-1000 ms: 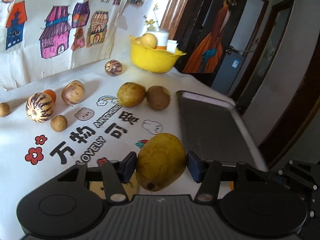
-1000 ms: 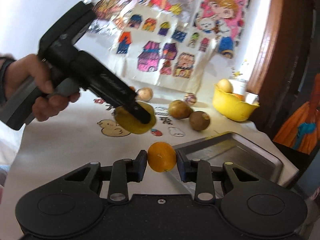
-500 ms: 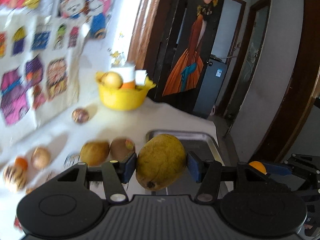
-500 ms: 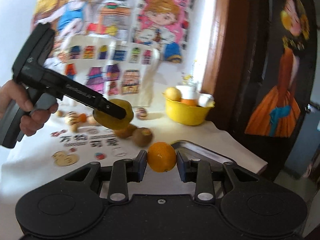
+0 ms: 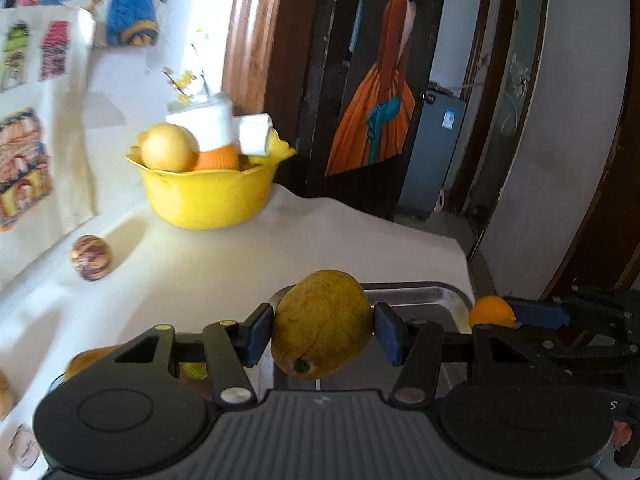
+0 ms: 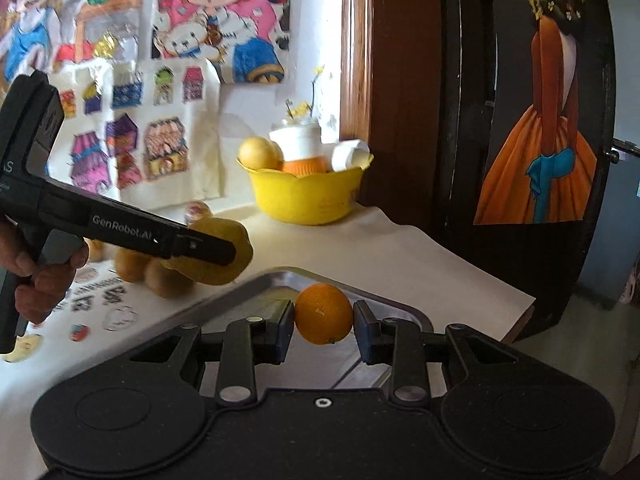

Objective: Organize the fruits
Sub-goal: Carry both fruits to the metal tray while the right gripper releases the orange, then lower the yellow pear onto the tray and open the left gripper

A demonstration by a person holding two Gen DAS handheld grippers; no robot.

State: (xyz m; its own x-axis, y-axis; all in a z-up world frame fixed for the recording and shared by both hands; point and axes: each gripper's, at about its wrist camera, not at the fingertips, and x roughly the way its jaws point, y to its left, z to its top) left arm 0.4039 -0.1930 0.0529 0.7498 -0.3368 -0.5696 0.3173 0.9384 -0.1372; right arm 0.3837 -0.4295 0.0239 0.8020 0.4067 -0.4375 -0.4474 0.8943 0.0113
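The yellow bowl (image 5: 208, 196) stood at the back of the table against the wall, and in it you had a pale yellow round fruit (image 5: 168, 148), an orange-and-white cup (image 5: 214, 140) and a small white carton (image 5: 254, 134) leaning on the rim. The metal tray (image 6: 280, 280) lay at the near right edge of the white tablecloth (image 5: 248, 264); what little of its floor showed looked bare, though the grippers hid most of it, so I can't say for sure.

Your left gripper (image 5: 320, 334) was clenched on the large yellow-green fruit (image 5: 322, 326), both blue pads pressed to its sides, and you held it in the air at the tray's left rim. Your right gripper (image 6: 324, 322) was clamped tight on the small orange (image 6: 324, 314), held above the tray. In the left wrist view that orange (image 5: 492, 312) showed just beyond the tray's right corner.

A striped round fruit (image 5: 91, 257) sat alone on the cloth near the wall, left of the bowl. Two brown fruits (image 6: 160, 274) lay on the cloth just left of the tray, partly hidden behind the left gripper's body. Your hand (image 6: 44, 276) gripped the left tool's handle at the picture's left edge. Coloured drawings (image 6: 132, 132) covered the wall behind, and a painted dark door panel (image 6: 536, 120) stood to the right of the table.
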